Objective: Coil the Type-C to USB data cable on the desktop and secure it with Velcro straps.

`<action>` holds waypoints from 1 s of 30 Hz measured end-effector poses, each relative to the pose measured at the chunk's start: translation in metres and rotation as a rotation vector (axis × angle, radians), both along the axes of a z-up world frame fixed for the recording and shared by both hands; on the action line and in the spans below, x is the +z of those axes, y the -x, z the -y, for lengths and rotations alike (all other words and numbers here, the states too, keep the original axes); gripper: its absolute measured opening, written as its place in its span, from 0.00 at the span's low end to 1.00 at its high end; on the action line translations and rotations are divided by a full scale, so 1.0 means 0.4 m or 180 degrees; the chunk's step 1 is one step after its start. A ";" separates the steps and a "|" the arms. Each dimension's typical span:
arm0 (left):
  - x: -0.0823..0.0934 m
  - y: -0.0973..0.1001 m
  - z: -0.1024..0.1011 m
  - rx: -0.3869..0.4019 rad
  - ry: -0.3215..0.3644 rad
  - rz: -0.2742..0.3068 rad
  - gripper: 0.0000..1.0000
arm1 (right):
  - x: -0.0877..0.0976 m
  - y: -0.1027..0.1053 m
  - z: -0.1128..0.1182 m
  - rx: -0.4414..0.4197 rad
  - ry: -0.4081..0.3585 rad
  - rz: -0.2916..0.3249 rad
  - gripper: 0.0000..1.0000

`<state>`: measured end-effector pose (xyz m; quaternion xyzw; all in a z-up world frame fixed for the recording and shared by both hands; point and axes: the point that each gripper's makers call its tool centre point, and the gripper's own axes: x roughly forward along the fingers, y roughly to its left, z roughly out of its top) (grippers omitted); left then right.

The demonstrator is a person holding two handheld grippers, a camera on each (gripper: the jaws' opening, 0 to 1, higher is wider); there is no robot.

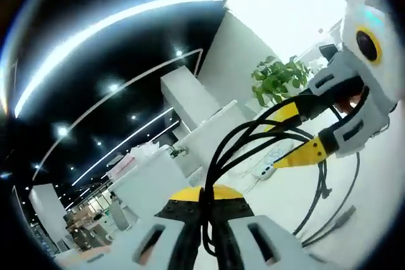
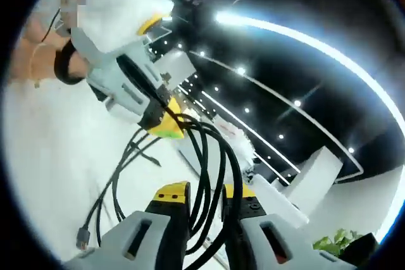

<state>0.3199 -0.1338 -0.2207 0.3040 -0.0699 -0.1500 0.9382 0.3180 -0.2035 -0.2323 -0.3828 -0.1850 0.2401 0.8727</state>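
A large office with a dark ceiling crossed by strip lights, above a white bench [image 1: 380, 207]. The left gripper [image 1: 204, 219] has its jaws closed on several bunched loops of the black data cable [image 1: 253, 132]. The right gripper [image 2: 205, 210] pinches the same loops farther along, so the coil's long axis spans both. The left gripper view shows a potted plant [image 1: 278, 80]; the right gripper view shows the USB plug [image 2: 81, 238] dangling loose near the bench.

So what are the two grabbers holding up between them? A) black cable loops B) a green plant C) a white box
A: loops of the black cable run from the left gripper across to the right gripper, both shut on the strands, with one plug end dangling over the white table.
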 end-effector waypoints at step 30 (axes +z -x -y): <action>-0.114 -0.041 0.029 -0.0675 0.0280 -0.0533 0.13 | -0.076 -0.054 0.036 0.0752 -0.0563 -0.1417 0.02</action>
